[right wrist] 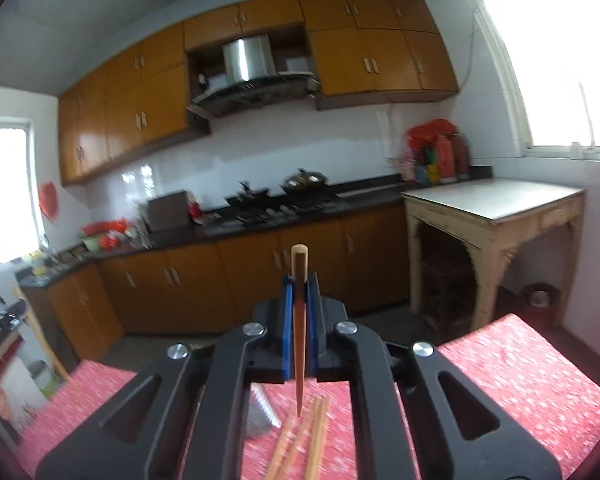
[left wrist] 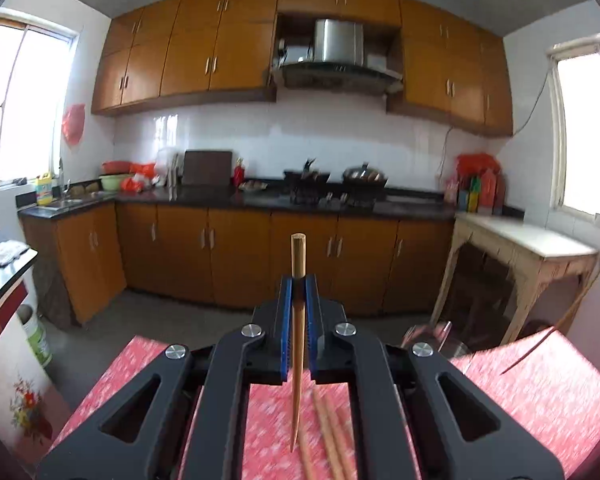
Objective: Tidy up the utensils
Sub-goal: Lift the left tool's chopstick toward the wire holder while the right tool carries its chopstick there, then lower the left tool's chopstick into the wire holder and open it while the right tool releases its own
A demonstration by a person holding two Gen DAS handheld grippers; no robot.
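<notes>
Chopsticks [left wrist: 298,320] [right wrist: 299,320] clamped in both claws

I'm looking into a home kitchen: wooden cupboards [left wrist: 188,44] above and below a dark surface [left wrist: 236,200], a steel hood [left wrist: 336,56] over a stove [left wrist: 332,192] with pans, and white tiled walls.

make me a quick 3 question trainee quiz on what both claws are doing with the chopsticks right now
1. True or false: the left claw is shut on a chopstick.
2. Multiple choice: the right claw holds a) a spoon b) a darker chopstick c) nothing.
3. Fill in: more loose chopsticks lie on the ___ tablecloth.

Key: 1 true; 2 b; 3 red
</notes>
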